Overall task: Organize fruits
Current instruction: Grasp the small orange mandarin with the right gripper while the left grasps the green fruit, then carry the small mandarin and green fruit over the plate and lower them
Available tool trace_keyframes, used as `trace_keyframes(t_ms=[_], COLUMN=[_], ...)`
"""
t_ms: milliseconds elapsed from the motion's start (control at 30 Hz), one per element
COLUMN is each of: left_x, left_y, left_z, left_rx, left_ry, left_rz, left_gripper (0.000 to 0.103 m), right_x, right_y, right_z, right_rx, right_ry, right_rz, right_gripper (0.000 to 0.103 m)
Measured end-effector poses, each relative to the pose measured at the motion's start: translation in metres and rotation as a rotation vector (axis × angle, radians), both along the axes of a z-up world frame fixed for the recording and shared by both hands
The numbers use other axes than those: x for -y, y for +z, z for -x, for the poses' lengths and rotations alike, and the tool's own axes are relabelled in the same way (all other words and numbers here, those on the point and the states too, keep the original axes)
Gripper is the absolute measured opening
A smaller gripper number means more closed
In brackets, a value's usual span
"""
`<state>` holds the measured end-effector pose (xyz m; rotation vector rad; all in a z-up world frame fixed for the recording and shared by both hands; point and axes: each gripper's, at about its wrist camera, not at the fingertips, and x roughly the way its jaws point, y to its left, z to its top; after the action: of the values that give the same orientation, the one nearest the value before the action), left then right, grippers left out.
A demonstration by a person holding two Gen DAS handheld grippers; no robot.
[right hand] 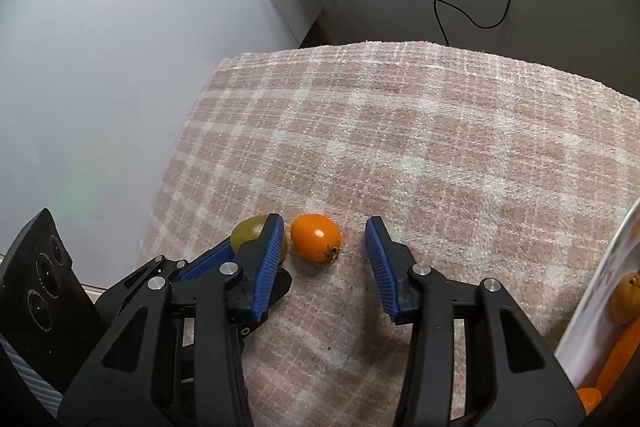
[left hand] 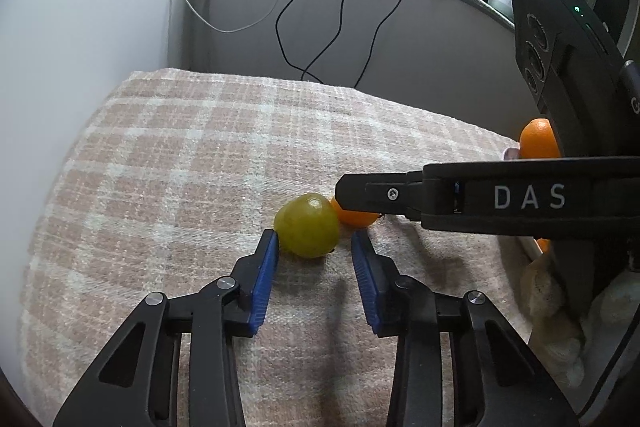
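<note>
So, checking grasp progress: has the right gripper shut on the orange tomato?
No, the right gripper is open, its pads apart around the orange tomato.

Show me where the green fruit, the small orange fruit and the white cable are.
green fruit [left hand: 307, 225], left wrist view, middle of its skin
small orange fruit [right hand: 315, 237], right wrist view, its glossy top
white cable [left hand: 224, 29], left wrist view, lowest bend
</note>
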<state>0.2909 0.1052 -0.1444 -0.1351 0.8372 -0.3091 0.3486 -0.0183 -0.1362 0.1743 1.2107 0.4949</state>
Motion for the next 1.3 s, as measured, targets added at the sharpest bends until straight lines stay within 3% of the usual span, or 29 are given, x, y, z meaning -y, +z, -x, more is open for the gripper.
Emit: trace_keyframes(t_ms=[167, 333, 767, 1300], left_x=[-0.003, -0.004, -0.011, 0.000], left_y=[-0.001, 0.000, 0.000, 0.023], left_z=[-0.002, -0.002, 0.010, 0.042], left_rx=[-0.006, -0.005, 0.016, 0.061], left_ry=[0.010, 0.013, 0.022, -0.005], left_rz=[0.008, 0.012, 0.031, 0.063], left_gripper=[0.029, 0.027, 0.025, 0.025], right_x=[-0.003, -0.003, -0.002, 0.043], right_y=[-0.003, -0.004, 0.006, 0.056], right_z=[-0.001, -0.002, 0.007, 0.037], right_rx=[0.004, 0.002, 0.044, 0.112], right_ry=[0.004, 0.010, 0.007, -0.009], right_rz=[0.008, -0.005, -0.008, -0.083], right_gripper=[0.043, 0.028, 0.027, 0.027])
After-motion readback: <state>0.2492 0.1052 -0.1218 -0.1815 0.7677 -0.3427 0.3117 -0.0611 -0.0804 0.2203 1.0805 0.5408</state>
